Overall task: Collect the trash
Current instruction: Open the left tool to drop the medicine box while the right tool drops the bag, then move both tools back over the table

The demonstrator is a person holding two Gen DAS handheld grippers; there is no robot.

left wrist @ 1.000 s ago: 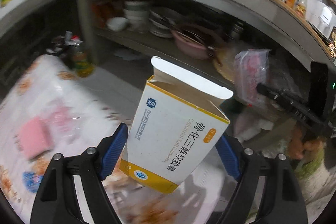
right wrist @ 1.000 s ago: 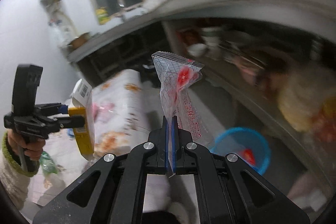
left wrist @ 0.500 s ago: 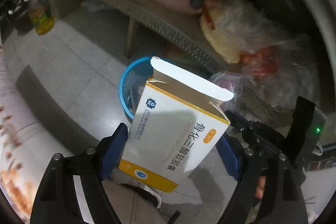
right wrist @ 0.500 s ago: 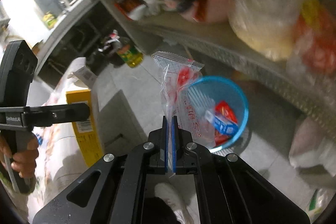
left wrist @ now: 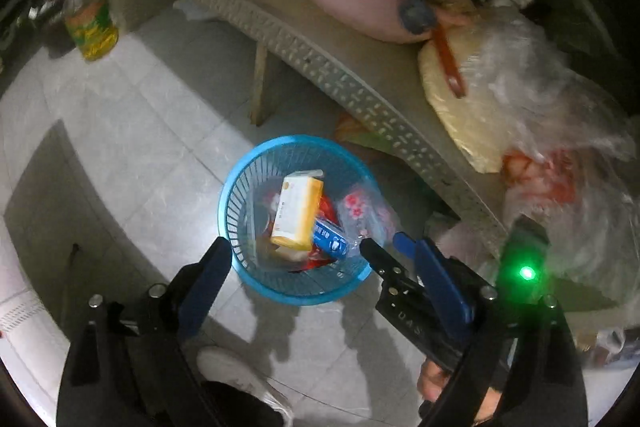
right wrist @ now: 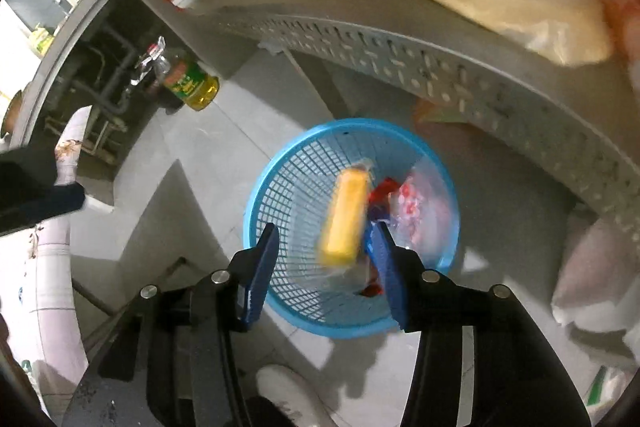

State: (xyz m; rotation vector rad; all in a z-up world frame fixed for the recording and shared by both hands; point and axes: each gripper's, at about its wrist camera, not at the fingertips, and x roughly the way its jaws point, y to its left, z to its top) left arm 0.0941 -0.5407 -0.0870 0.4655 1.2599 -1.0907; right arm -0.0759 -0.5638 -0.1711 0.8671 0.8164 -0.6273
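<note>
Left wrist view: left hand-held gripper (left wrist: 310, 251) spread wide, nothing in it, hovering over blue basket (left wrist: 236, 183) on the tiled floor. Yellow-and-white box (left wrist: 297, 213) lying inside, tilted on red wrappers, clear printed bag (left wrist: 360, 211) just beside it.

Right wrist view: right hand-held gripper (right wrist: 326, 233) also spread and empty above basket (right wrist: 280, 171). Box (right wrist: 347, 217) blurred, maybe not settled; bag (right wrist: 416, 207) against far wall. Oil bottle (right wrist: 192, 83) well apart.

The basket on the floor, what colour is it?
Light blue basket, clearest in the right wrist view.
</note>
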